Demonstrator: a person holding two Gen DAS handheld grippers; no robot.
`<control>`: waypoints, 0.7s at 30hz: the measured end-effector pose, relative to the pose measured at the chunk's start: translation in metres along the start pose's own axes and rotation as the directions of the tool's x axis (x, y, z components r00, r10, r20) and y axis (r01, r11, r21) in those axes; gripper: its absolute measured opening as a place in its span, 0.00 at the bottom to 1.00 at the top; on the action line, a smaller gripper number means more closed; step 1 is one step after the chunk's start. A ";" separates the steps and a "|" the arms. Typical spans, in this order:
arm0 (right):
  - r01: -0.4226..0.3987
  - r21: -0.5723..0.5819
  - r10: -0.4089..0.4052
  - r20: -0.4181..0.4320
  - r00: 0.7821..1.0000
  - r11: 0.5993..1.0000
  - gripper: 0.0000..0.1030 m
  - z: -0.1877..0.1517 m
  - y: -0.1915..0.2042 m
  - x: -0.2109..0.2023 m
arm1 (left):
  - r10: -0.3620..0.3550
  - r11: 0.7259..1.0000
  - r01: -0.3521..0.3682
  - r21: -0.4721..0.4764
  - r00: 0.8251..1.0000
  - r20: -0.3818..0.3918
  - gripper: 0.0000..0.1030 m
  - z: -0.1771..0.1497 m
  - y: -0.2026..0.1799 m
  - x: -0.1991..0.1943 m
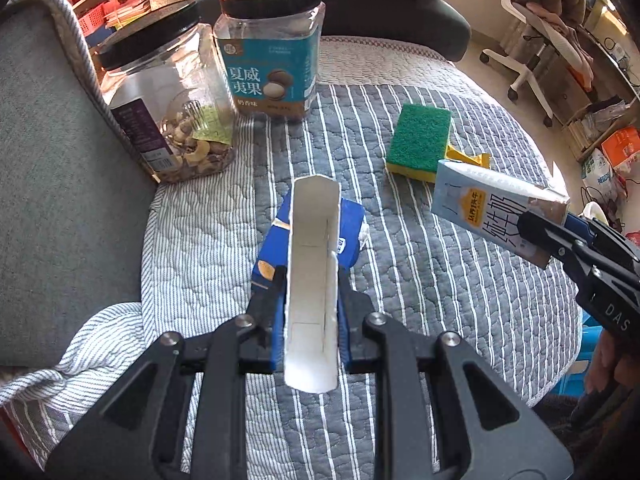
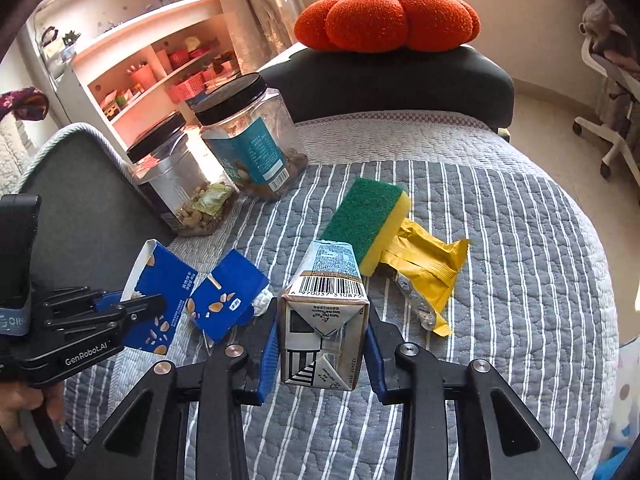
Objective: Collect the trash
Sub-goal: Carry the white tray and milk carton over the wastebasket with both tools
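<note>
My left gripper (image 1: 312, 280) is shut on a torn blue snack box (image 1: 310, 264), whose white inside faces the camera; the right wrist view shows the same box (image 2: 160, 300) held above the quilt. A second blue box piece (image 2: 228, 300) lies on the quilt beside a crumpled white scrap (image 2: 262, 302). My right gripper (image 2: 322, 312) is shut on a pale blue milk carton (image 2: 324, 332), its blue pads pressing both sides. The left wrist view shows that carton (image 1: 492, 208) lifted off the quilt. A yellow wrapper (image 2: 424, 264) lies half under a green and yellow sponge (image 2: 368, 216).
Two black-lidded clear jars (image 1: 172, 100) (image 1: 272, 52) stand at the back left against a grey cushion (image 1: 52, 184). The striped quilt (image 1: 440, 280) covers the surface and drops off at the right. A dark cushion (image 2: 400, 80) with an orange pumpkin pillow (image 2: 384, 20) sits behind.
</note>
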State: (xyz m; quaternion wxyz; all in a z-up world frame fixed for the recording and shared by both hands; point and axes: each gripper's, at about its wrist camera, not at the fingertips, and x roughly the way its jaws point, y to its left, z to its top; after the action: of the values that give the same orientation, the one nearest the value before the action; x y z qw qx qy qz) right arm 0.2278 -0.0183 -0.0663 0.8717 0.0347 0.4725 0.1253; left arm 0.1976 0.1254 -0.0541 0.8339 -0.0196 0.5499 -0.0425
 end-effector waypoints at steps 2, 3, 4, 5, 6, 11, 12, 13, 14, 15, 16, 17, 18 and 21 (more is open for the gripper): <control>0.019 0.006 -0.019 0.010 1.000 1.000 0.36 -0.006 -0.011 -0.017 | -0.014 1.000 0.014 0.015 1.000 0.000 0.22 0.000 -0.015 -0.002; 0.028 0.013 -0.028 0.016 0.999 1.000 0.36 -0.008 -0.018 -0.028 | -0.021 1.000 0.021 0.022 1.000 0.003 0.22 0.000 -0.024 -0.003; 0.037 0.021 -0.038 0.025 0.999 0.999 0.36 -0.010 -0.024 -0.036 | -0.030 0.999 0.030 0.029 1.000 0.004 0.22 0.001 -0.032 -0.004; 0.047 0.030 -0.048 0.035 0.998 0.998 0.36 -0.012 -0.032 -0.046 | -0.040 0.999 0.040 0.035 0.999 0.006 0.22 0.002 -0.040 -0.005; 0.059 0.039 -0.060 0.046 0.997 0.998 0.36 -0.014 -0.040 -0.056 | -0.050 0.998 0.050 0.042 0.999 0.009 0.22 0.003 -0.049 -0.006; 0.127 0.114 -0.136 0.079 0.987 0.985 0.36 -0.028 -0.093 -0.105 | -0.095 0.991 0.093 0.099 0.995 0.015 0.22 0.007 -0.102 -0.005; 0.141 0.134 -0.153 0.081 0.985 0.981 0.36 -0.032 -0.105 -0.114 | -0.107 0.988 0.105 0.112 0.994 0.012 0.22 0.007 -0.115 -0.005; 0.155 0.158 -0.169 0.080 0.982 0.975 0.36 -0.037 -0.118 -0.123 | -0.117 0.985 0.115 0.126 0.993 0.011 0.22 0.008 -0.127 -0.004; 0.168 0.183 -0.185 0.078 0.980 0.969 0.36 -0.041 -0.131 -0.132 | -0.128 0.982 0.126 0.141 0.992 0.009 0.22 0.008 -0.139 -0.002; 0.180 0.210 -0.199 0.076 0.977 0.961 0.36 -0.046 -0.144 -0.141 | -0.139 0.978 0.136 0.159 0.990 0.008 0.22 0.008 -0.153 -0.001; 0.188 0.235 -0.211 0.076 0.975 0.954 0.36 -0.050 -0.156 -0.148 | -0.150 0.974 0.146 0.175 0.989 0.007 0.22 0.008 -0.167 0.000; 0.198 0.261 -0.224 0.075 0.972 0.945 0.36 -0.055 -0.168 -0.156 | -0.161 0.969 0.158 0.188 0.987 0.005 0.22 0.009 -0.179 0.002; 0.207 0.286 -0.237 0.074 0.969 0.936 0.36 -0.060 -0.180 -0.164 | -0.176 0.965 0.172 0.200 0.984 0.002 0.22 0.009 -0.193 0.003; 0.229 0.348 -0.267 0.067 0.961 0.909 0.36 -0.074 -0.210 -0.182 | -0.219 0.949 0.216 0.229 0.976 -0.009 0.22 0.008 -0.231 0.008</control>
State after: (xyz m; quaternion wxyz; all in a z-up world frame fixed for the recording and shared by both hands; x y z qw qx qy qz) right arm 0.1100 -0.2711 0.0041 0.8869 0.1299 0.4375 -0.0713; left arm 0.1963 -0.1055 -0.0396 0.8254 0.0158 0.5288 -0.1971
